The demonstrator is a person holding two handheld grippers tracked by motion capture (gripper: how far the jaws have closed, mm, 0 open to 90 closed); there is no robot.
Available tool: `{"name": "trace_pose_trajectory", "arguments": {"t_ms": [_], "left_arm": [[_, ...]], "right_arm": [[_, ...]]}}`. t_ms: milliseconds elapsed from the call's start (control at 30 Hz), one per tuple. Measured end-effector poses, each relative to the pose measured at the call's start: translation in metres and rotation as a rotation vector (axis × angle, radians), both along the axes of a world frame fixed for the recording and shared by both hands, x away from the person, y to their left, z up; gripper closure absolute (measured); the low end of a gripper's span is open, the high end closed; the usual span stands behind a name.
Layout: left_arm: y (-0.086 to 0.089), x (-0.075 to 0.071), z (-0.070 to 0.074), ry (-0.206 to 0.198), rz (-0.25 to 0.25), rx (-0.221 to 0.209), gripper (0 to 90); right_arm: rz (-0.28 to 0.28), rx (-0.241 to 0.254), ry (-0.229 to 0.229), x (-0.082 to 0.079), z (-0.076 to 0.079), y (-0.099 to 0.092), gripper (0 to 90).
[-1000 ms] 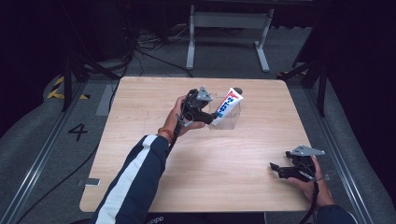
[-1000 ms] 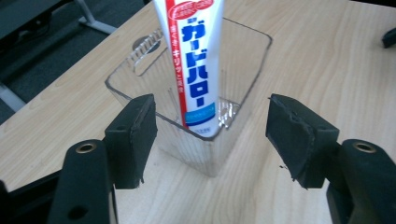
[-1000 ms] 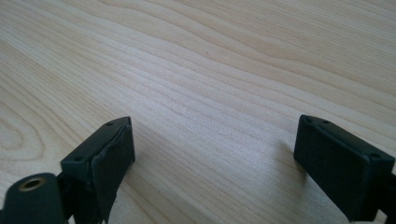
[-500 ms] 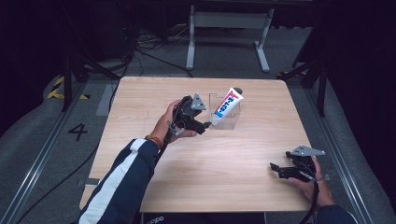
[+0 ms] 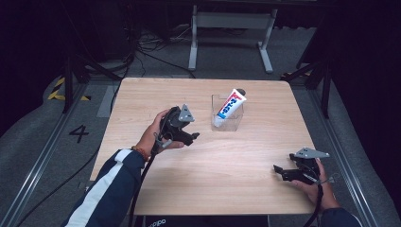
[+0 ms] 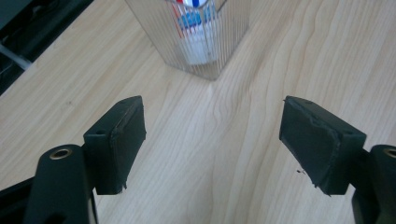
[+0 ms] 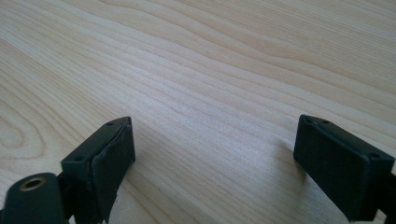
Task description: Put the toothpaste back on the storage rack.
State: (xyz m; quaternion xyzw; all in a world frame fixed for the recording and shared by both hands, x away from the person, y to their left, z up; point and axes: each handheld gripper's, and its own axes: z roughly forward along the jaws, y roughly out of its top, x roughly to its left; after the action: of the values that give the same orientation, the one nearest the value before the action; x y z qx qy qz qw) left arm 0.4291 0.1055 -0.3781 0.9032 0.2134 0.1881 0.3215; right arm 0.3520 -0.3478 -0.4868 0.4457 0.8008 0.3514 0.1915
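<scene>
A clear ribbed cup (image 5: 227, 117) stands on the wooden table (image 5: 236, 161), right of centre toward the back. A white, red and blue toothpaste tube (image 5: 231, 104) leans inside it, cap end up. My left gripper (image 5: 193, 137) hovers a short way left of the cup and nearer the person. Its jaws have just been opening and hold nothing. In the left gripper view the open left gripper (image 6: 217, 135) faces the cup (image 6: 201, 42), with the tube (image 6: 196, 23) showing through its wall. My right gripper (image 5: 280, 171) rests open near the table's front right corner. Bare wood lies between the jaws of the right gripper (image 7: 212, 158).
A metal stand (image 5: 229, 21) and cables lie on the dark floor behind the table. Rails run along both sides, with a painted number on the floor at left. The table's front edge is close under the right hand.
The left gripper has drawn back from the cup toward the left and the near side, its jaws wider. The tube stays leaning in the cup. The right gripper has not moved.
</scene>
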Motion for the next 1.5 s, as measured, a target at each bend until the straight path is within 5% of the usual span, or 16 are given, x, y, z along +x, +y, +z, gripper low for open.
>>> {"name": "trace_pose_trajectory", "arguments": {"t_ms": [667, 1500], "left_arm": [[0.058, -0.037, -0.035, 0.026, 0.042, 0.088, 21.6], [0.127, -0.081, -0.076, 0.034, 0.131, 0.101, 22.0]], "right_arm": [[0.0, 0.0, 0.0, 0.0, 0.0, 0.0, 12.6], [-0.002, 0.0, 0.0, 0.0, 0.0, 0.0, 12.7]]}}
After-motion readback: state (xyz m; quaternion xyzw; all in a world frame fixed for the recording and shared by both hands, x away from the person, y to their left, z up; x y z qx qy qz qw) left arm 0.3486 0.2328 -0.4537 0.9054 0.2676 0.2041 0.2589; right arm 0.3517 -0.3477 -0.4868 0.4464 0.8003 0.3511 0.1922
